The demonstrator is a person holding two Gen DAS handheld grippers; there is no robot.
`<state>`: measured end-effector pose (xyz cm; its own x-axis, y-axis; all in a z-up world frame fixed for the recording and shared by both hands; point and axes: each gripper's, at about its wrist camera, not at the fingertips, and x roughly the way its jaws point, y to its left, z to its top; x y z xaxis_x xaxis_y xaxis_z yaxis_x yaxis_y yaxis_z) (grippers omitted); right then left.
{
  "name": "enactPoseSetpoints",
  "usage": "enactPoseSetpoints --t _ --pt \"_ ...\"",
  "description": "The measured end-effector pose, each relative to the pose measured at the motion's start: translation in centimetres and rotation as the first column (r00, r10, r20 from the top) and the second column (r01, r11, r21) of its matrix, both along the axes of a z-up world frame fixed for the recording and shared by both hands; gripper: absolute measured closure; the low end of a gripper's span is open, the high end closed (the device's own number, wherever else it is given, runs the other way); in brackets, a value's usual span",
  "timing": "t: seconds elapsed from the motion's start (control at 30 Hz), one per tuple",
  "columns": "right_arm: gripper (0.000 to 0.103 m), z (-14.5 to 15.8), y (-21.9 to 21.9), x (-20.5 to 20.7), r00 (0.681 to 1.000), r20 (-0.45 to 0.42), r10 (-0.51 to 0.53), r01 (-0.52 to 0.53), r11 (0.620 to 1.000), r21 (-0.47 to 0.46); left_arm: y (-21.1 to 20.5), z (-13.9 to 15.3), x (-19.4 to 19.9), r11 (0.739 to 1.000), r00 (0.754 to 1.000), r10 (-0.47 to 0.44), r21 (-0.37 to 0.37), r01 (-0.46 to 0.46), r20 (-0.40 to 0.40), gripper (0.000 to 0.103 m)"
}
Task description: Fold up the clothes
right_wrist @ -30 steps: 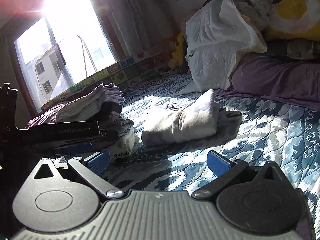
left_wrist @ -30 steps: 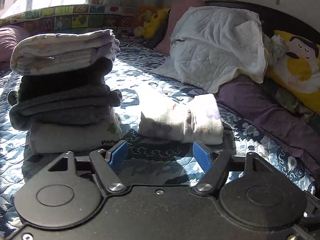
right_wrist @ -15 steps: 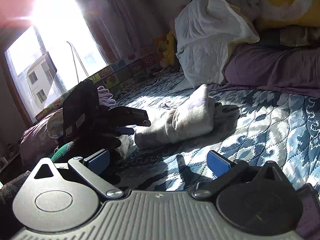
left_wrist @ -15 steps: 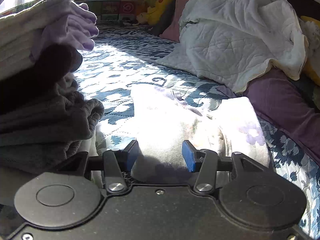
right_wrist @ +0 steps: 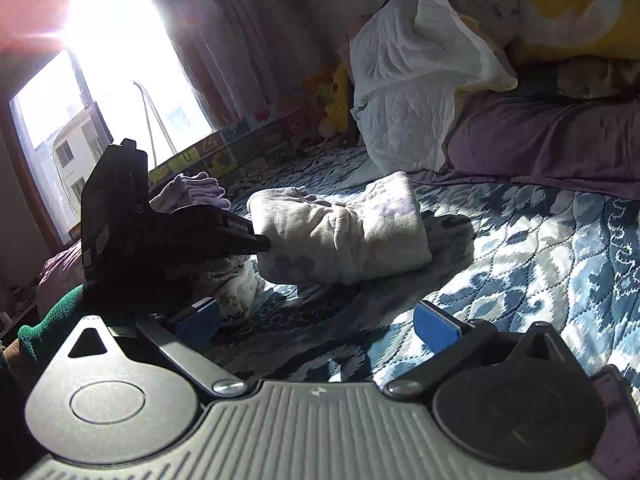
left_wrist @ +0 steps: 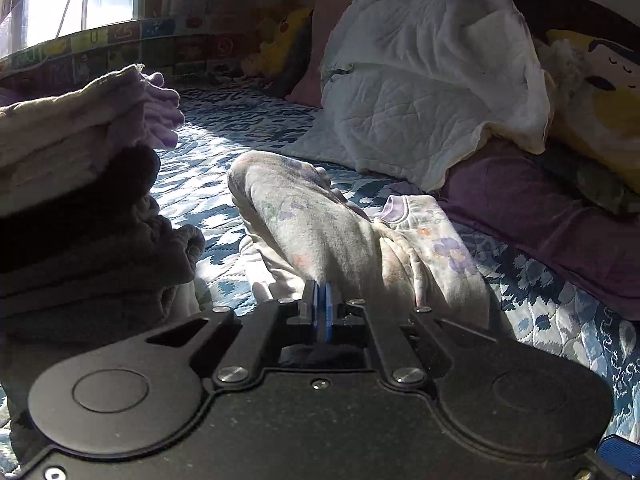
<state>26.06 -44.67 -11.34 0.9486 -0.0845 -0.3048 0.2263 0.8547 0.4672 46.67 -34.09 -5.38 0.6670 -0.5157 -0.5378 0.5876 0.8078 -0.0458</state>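
A folded pale garment with purple flowers [left_wrist: 320, 232] [right_wrist: 340, 232] is raised off the blue patterned bedspread [right_wrist: 540, 248] at its near end. My left gripper [left_wrist: 322, 300] is shut on that near edge, its blue pads pressed together on the cloth. In the right wrist view the left gripper [right_wrist: 262, 245] shows as a black body pinching the garment's left end. My right gripper [right_wrist: 316, 322] hovers open over the bedspread, short of the garment, with nothing between its fingers. A stack of folded clothes [left_wrist: 80, 200] stands just left of the garment.
A white quilted blanket [left_wrist: 420, 92] drapes over purple pillows [left_wrist: 540, 208] at the bed's head. Yellow plush toys [right_wrist: 336, 100] and a cartoon cushion [left_wrist: 600, 92] sit by the headboard. A colourful alphabet bumper [left_wrist: 120, 40] runs under the bright window. A green sleeve [right_wrist: 48, 328] shows lower left.
My left gripper moved forward to the folded garment, went from open to shut on its near edge, and lifted that end. The right gripper stayed open and barely moved.
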Motion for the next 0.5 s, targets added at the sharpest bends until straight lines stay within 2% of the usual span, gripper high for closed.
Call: enactPoseSetpoints --t 0.13,0.2,0.33,0.4,0.5 --pt "0.001 0.3 0.6 -0.8 1.0 0.029 0.003 -0.003 1.0 -0.002 2.2 2.4 -4.3 0.999 0.998 -0.046 0.01 0.045 0.051 0.103" --pt "0.001 0.8 0.8 -1.6 0.997 0.078 -0.002 0.002 1.0 -0.002 4.0 3.3 -6.3 0.999 0.996 -0.046 0.016 0.045 0.074 0.103" --pt "0.001 1.5 0.8 -3.1 0.989 0.145 -0.004 0.004 1.0 -0.002 9.9 5.0 -11.2 1.0 0.99 -0.021 0.025 0.018 0.138 0.103" --pt "0.001 1.5 1.0 -3.2 0.989 0.144 0.03 -0.031 1.0 0.004 13.0 5.6 -13.1 0.999 0.987 0.005 0.032 -0.01 0.161 0.103" --pt "0.001 1.3 2.6 -3.0 0.982 0.127 0.14 -0.142 0.99 0.008 19.0 6.3 -16.5 0.995 0.983 0.07 0.053 -0.08 0.169 0.103"
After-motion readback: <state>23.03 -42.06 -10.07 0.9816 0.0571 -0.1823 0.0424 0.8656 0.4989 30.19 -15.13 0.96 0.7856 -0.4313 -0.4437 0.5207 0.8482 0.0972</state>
